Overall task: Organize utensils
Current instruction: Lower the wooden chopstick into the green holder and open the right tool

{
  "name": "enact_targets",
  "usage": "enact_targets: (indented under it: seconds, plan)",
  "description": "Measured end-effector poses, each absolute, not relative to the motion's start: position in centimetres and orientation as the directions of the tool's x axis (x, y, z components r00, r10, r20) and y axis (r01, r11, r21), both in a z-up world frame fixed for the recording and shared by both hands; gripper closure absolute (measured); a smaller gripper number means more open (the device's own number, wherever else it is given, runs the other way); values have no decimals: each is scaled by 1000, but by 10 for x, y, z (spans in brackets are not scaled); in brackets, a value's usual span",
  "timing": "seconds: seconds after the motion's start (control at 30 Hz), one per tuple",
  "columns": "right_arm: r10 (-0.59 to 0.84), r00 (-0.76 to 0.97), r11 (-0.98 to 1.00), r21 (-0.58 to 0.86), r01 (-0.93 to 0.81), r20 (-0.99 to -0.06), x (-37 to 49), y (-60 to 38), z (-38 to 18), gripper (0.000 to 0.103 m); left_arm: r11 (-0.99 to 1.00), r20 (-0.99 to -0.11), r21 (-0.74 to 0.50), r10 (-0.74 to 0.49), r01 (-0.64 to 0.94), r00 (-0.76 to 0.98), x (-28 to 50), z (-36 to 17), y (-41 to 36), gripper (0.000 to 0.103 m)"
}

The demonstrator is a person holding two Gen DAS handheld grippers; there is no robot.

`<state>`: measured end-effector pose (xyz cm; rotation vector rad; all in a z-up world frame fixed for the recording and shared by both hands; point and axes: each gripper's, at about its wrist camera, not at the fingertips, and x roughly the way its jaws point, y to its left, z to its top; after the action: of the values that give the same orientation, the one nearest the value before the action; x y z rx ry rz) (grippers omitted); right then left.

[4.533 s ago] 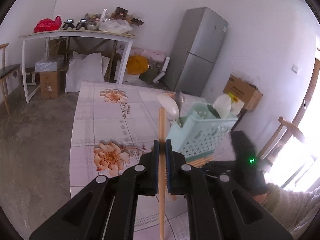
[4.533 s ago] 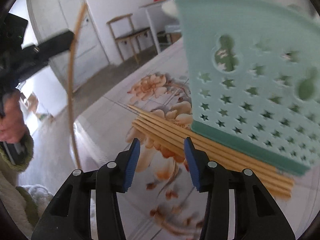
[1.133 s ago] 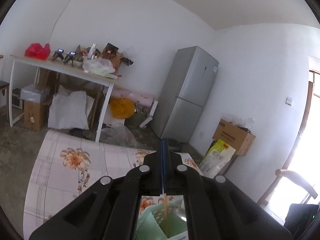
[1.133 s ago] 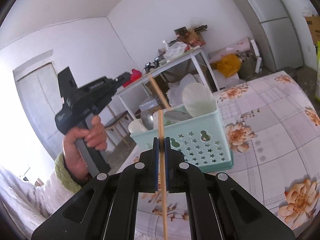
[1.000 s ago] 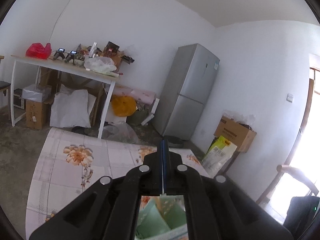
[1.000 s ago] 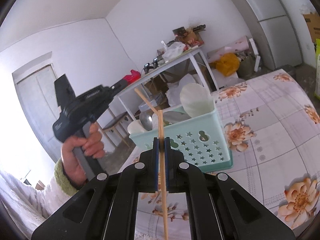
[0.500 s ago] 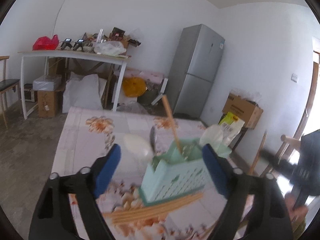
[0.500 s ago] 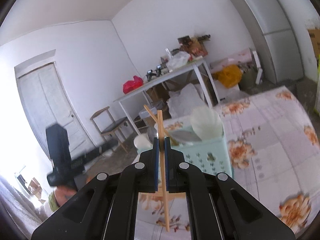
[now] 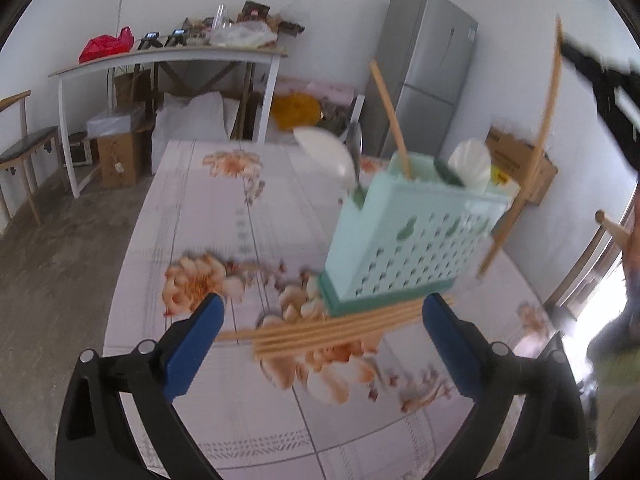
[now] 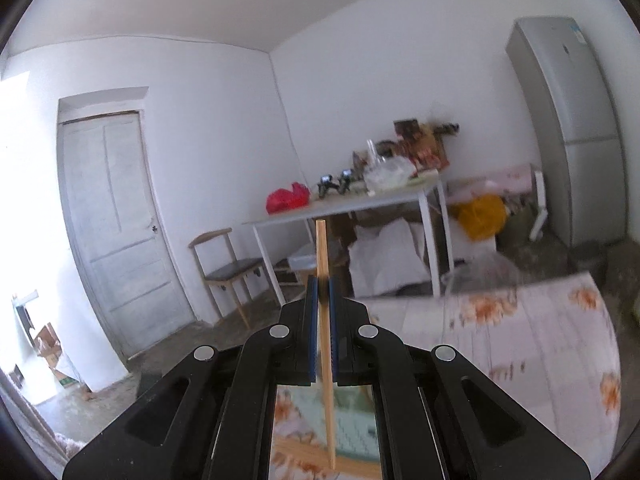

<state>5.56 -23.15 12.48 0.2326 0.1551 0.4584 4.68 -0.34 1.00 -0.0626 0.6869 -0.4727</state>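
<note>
Wooden chopstick (image 10: 325,320) clamped upright in right hand-held gripper (image 10: 322,312); left hand-held gripper (image 9: 320,332) opening, empty.

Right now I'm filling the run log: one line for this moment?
left gripper: opening, empty | right gripper: shut on chopstick | basket: one chopstick in

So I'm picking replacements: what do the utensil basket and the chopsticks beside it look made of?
The basket looks like moulded plastic, matte mint green: thin walls with punched star holes. The chopsticks look like bamboo or light wood, unpainted tan and slender; blur hides any grain.
</note>
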Motion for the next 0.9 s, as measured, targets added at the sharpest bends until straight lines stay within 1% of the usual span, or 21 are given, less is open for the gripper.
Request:
enact_targets:
  seconds: [0.23, 0.5, 0.6, 0.9]
  plan:
    - [427, 901, 900, 132, -415, -78, 84, -209, 153, 100, 895, -638, -211, -431, 392, 638, 48, -10, -3, 6]
    - [386, 912, 922, 22, -387, -139, 109, -186, 143, 100, 905, -648, -227, -416, 360, 638, 56, -17, 9, 6]
    - [391, 908, 919, 3, -395, -152, 111, -179, 141, 100, 908, -647, -234, -413, 348, 641, 58, -18, 15, 6]
    - [395, 910, 915, -37, -403, -129, 109, -173, 156, 100, 909, -645, -240, -413, 342, 644, 58, -17, 19, 6]
